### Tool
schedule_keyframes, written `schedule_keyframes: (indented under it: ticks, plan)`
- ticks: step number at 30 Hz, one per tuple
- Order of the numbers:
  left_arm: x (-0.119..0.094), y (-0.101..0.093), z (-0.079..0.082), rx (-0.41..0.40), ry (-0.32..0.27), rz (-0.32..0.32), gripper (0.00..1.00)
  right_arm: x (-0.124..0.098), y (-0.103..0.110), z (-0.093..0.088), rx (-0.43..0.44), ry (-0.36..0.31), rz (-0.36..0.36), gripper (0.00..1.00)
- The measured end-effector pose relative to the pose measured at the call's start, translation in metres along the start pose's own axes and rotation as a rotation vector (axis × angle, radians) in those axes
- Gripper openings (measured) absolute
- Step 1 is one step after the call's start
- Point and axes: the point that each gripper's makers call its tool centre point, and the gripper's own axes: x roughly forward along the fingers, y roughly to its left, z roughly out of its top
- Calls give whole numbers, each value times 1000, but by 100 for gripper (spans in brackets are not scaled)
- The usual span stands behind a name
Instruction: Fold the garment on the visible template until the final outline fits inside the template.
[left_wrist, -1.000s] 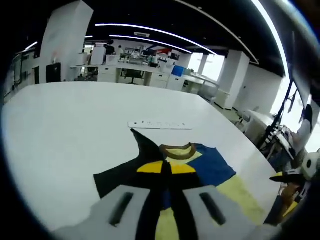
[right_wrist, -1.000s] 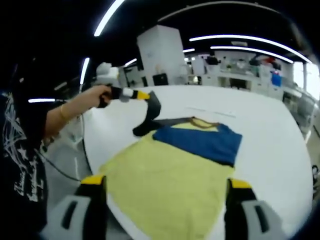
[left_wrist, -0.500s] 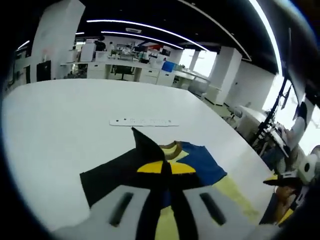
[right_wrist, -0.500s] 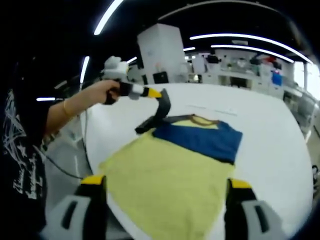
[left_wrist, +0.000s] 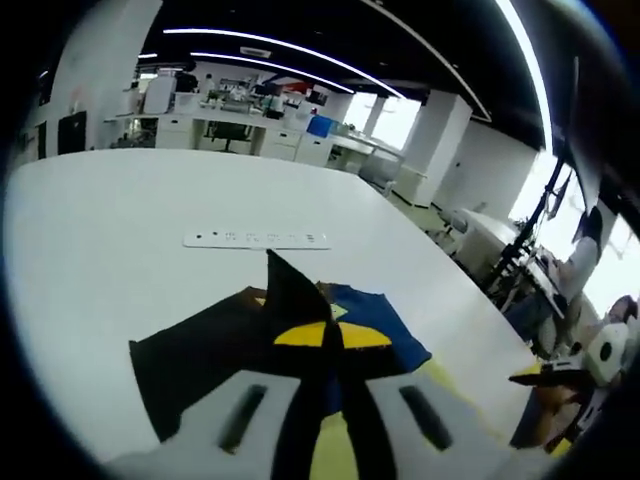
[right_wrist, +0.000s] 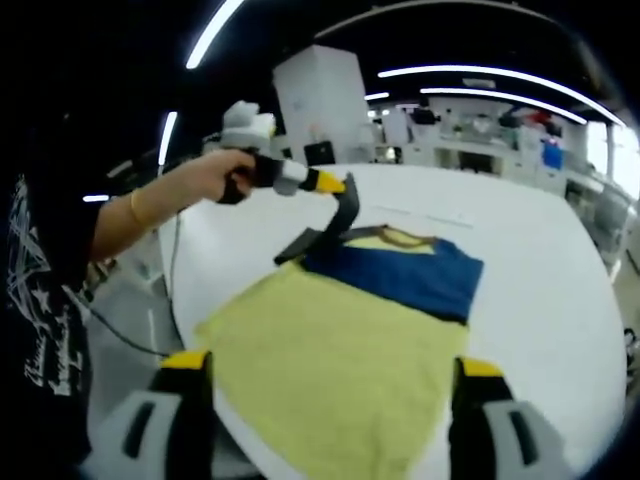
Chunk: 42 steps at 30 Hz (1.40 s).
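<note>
White table (right_wrist: 560, 250), left gripper (left_wrist: 328, 335) pinching garment (right_wrist: 340, 340) sleeve

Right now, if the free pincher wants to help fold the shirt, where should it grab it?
Probably the yellow hem corner nearest the right gripper, on the shirt, coming in low from the table edge. That end lies flat and bare between its open jaws, so a jaw could slide under the edge. The left gripper already pinches the black sleeve at the far end.
</note>
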Motion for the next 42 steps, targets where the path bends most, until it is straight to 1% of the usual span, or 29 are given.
schedule_keyframes:
  ticks: [9,17,28,29,32,35,42]
  plan:
    - [22,-21,-3,-10,-1,-53,0,-1,-5,-4,2,18,-6,99]
    - [39,-37,-10,-14,9,-95,0,1,-7,-6,8,27,-7,99]
    - [60,-60,-11,-5,8,-151,0,5,-8,-7,15,35,-10,99]
    - [62,-62,-13,8,13,-156,0,5,-9,-8,16,36,-10,99]
    - [67,-69,-17,9,16,-168,0,5,-11,-9,22,38,-12,99]
    - [72,-78,-24,14,33,-182,0,7,-10,-12,25,44,-11,99]
    - [83,-90,-35,34,56,-203,0,9,-8,-15,34,51,-1,99]
